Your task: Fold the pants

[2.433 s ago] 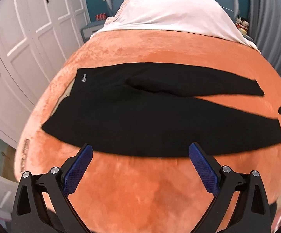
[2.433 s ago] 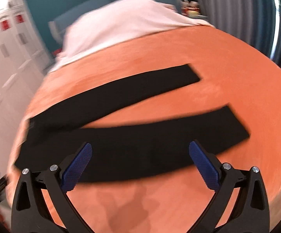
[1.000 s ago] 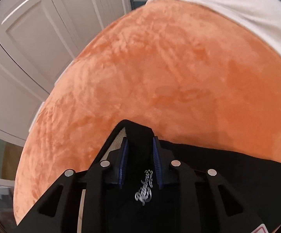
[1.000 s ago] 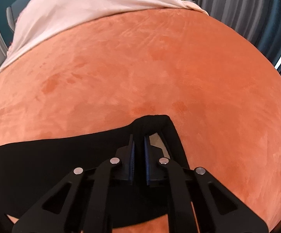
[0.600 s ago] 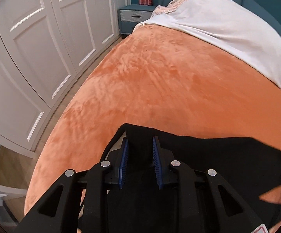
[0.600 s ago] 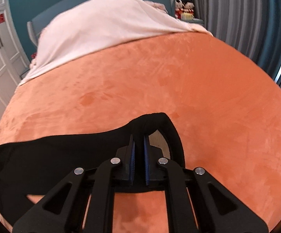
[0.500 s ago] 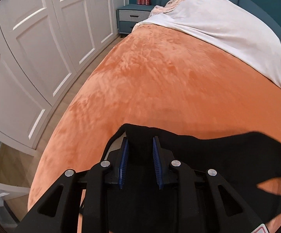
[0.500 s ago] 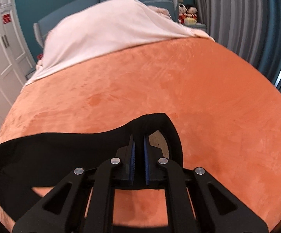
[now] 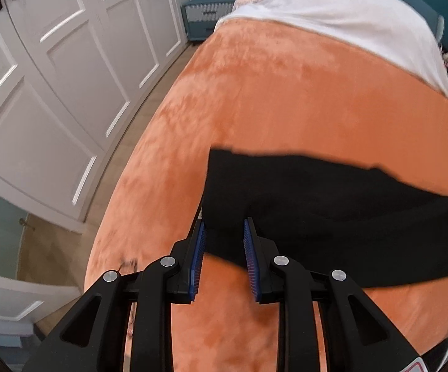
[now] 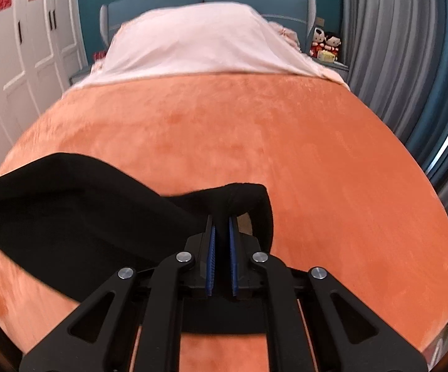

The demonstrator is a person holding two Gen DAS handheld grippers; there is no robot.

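The black pants (image 9: 332,204) lie across the orange bed cover (image 9: 286,99). My left gripper (image 9: 223,226) has its blue-padded jaws a little apart at the pants' left end, with the cloth between the tips; I cannot tell whether they still pinch it. My right gripper (image 10: 221,223) is shut on the other end of the pants (image 10: 78,214), holding a bunched fold of black cloth above the cover. The cloth trails away to the left in the right wrist view.
White wardrobe doors (image 9: 53,77) and a strip of wood floor run along the bed's left side. A white sheet (image 10: 199,46) covers the head of the bed. A blue nightstand (image 9: 207,15) stands far left; grey curtains (image 10: 410,46) hang at right.
Both grippers closed on the pants' ends and lifted them. Since half a second ago the left jaws have spread slightly and the pants lie flatter; the right gripper carried its end leftward.
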